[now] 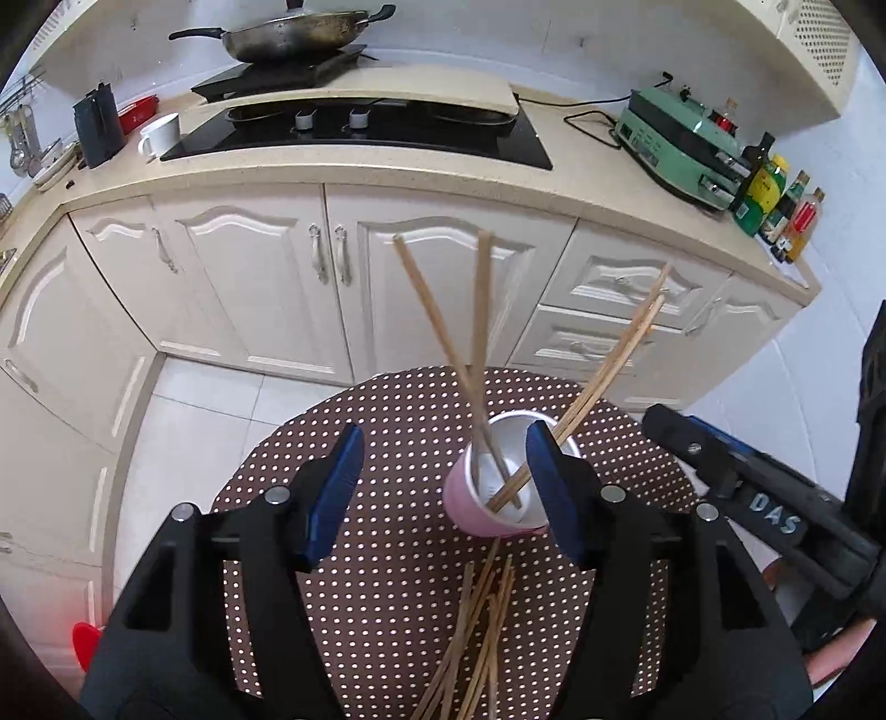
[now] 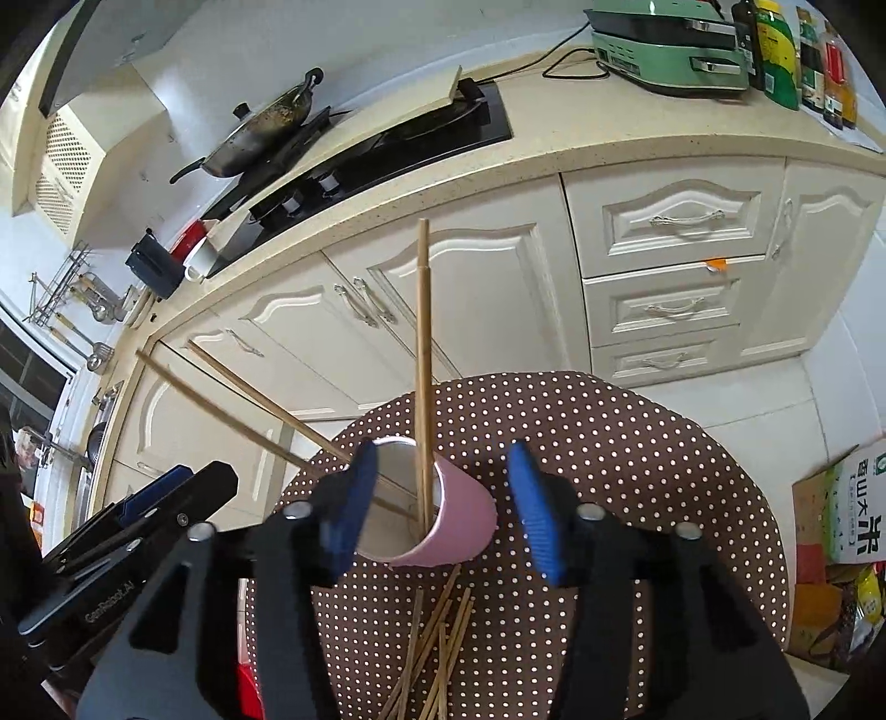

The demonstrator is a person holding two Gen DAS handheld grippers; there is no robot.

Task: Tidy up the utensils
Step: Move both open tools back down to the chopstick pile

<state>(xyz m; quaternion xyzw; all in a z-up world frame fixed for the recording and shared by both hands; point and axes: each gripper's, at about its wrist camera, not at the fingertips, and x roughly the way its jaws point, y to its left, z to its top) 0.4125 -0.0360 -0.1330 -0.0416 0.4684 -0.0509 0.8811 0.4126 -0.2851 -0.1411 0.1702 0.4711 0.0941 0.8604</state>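
Just ahead of open fingers (image 1: 338, 487), cup (image 1: 476, 507).

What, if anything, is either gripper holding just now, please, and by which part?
Nothing is held. The left gripper and right gripper are both open around the pink cup, with no chopstick between their fingers.

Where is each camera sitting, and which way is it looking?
Left wrist view: sits on the left gripper, looks forward and down over its open blue fingers at the pink cup of chopsticks on the dotted table; the right gripper shows at its right edge.
Right wrist view: sits on the right gripper, fingers open, facing the same cup, tilted toward the cabinets; the left gripper shows lower left.
Both share the cup, loose chopsticks, stove and wok.
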